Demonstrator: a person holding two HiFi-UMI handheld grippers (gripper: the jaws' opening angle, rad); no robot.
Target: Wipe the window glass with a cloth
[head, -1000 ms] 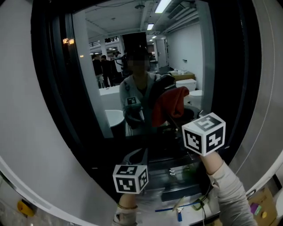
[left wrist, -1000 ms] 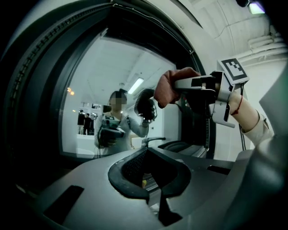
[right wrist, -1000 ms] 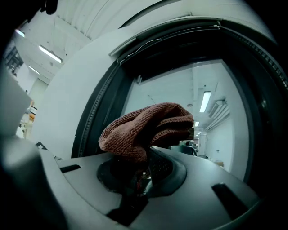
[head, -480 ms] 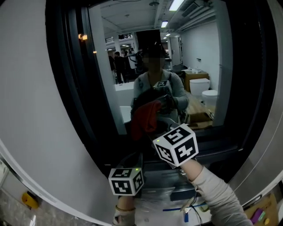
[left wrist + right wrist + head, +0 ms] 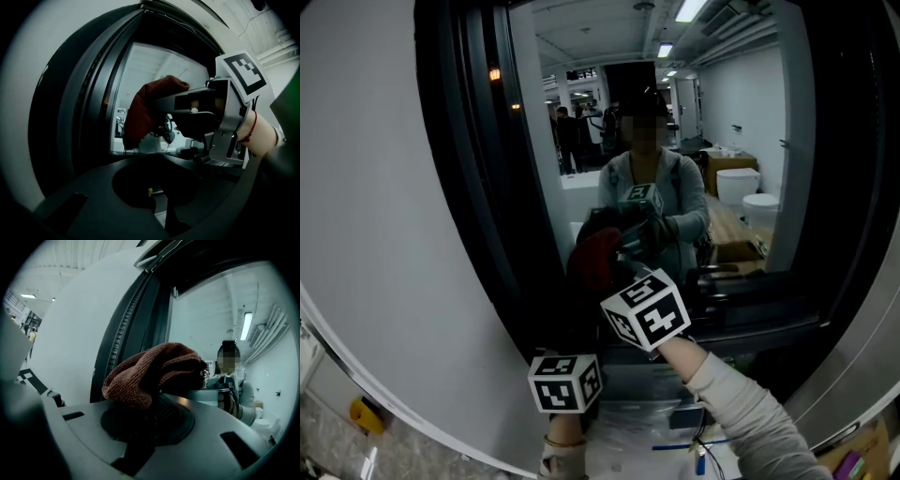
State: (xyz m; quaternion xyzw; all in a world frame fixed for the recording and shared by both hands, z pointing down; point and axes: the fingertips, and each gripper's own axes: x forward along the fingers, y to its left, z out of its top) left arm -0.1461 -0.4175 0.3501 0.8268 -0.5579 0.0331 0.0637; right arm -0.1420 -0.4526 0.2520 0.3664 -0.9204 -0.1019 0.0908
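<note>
The window glass point(image 5: 741, 112) mirrors a lit room and the person holding the grippers. A rust-red knitted cloth point(image 5: 593, 262) point(image 5: 154, 369) is pressed on the lower left part of the pane. My right gripper point(image 5: 614, 281) point(image 5: 151, 411) is shut on it, its marker cube nearer me. The left gripper view shows the same cloth point(image 5: 149, 108) bunched against the glass beside the dark frame. My left gripper point(image 5: 572, 361) point(image 5: 158, 197) hangs lower, below the sill line. Its dark fingers look closed together, with nothing between them.
A thick black window frame point(image 5: 473, 187) runs up the left of the pane, with white wall point(image 5: 375, 234) beyond it. Below the window lie clear plastic wrap and a blue pen point(image 5: 677, 447). A yellow object point(image 5: 364, 412) sits low left.
My right gripper has carried the cloth leftward and slightly down across the glass. The left gripper has stayed low in about the same place.
</note>
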